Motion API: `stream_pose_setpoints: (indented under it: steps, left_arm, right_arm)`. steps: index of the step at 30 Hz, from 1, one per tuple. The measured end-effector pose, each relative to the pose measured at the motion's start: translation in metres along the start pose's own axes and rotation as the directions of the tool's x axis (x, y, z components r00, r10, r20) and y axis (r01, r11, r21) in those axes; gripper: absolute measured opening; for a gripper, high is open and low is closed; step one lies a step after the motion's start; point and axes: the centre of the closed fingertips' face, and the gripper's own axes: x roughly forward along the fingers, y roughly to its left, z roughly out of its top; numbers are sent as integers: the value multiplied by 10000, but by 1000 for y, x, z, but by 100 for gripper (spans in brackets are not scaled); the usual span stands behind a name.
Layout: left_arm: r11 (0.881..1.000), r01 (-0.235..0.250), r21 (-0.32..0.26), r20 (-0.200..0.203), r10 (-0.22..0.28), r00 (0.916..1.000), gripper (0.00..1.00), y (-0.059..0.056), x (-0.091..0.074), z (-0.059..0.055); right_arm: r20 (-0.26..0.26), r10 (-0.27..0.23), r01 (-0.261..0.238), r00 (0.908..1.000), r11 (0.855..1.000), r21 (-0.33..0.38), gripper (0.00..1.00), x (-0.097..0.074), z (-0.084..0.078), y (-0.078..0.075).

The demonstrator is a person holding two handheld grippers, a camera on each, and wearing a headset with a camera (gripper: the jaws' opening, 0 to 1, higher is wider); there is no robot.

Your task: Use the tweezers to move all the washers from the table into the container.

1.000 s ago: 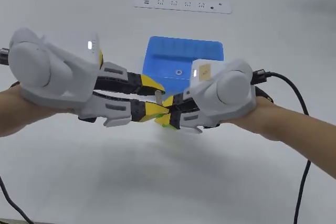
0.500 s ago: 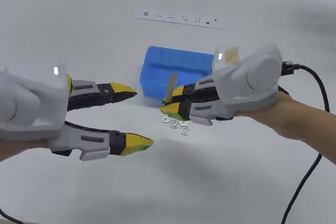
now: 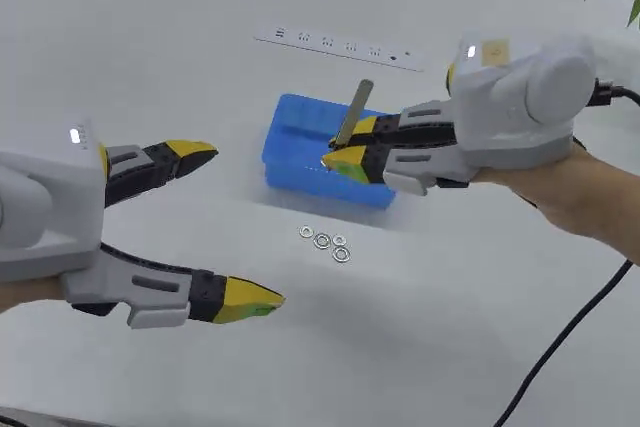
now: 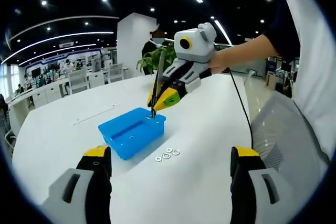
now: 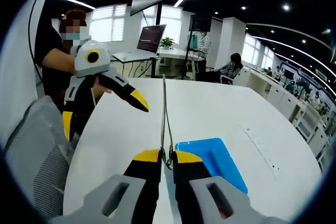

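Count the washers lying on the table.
4, clustered on the table beside the blue container: a row of three washers, and a fourth just nearer the camera. Others may be hidden inside the container.

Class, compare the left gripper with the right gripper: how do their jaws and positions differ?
The left gripper is wide open and empty; the right gripper is shut on the tweezers. The right gripper sits above the blue container; the left gripper is off to its side. Both have yellow-tipped jaws.

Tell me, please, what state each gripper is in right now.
Left gripper: open, empty.
Right gripper: shut on the tweezers, at the blue container.
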Motion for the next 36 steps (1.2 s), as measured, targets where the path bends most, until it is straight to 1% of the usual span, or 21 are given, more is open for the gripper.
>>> stream_pose_setpoints:
  steps: [2,4,6,9,12,15,19,22,28,32,36]
  left_arm:
    - [10000,-67,0,-18,67,10000,100,1,0,-1]
    - [9999,-158,-32,-62,158,9999,100,4,-1,-3]
    - [9996,-253,-127,-55,252,9997,100,6,-3,-4]
    - [9990,-365,-243,-121,362,9993,100,8,-5,-7]
    - [9983,-528,-247,-216,523,9984,100,13,-7,-12]
    - [9973,-622,-402,-311,610,9977,100,16,-7,-15]
    - [9960,-714,-541,-387,694,9968,100,18,-6,-17]
    - [9956,-725,-589,-477,697,9964,100,17,-4,-20]
    - [9956,-664,-664,-570,627,9964,100,14,-1,-23]
    - [9960,-693,-563,-858,643,9942,99,15,0,-28]
    - [9955,-715,-628,-827,662,9944,99,16,0,-28]
  right_arm:
    - [8,-104,104,9999,9999,56,9,1,-1,-10]
    - [-22,-332,333,9994,9993,145,9,5,-5,-27]
    - [41,-463,461,9989,9985,294,9,8,-7,-37]
    - [-52,-627,629,9980,9973,372,9,15,-15,-52]
    - [-153,-670,677,9976,9962,552,9,25,-26,-60]
    - [-466,-487,509,9977,9976,465,9,35,-39,-61]
    - [-700,-231,260,9973,9988,413,9,46,-50,-58]
    - [-856,-144,175,9962,9992,351,9,50,-57,-59]
    - [-989,-84,139,9951,9984,554,10,56,-66,-62]
    - [-1072,-124,189,9942,9980,596,10,56,-69,-63]
    - [-1152,-77,173,9933,9964,824,10,56,-74,-62]
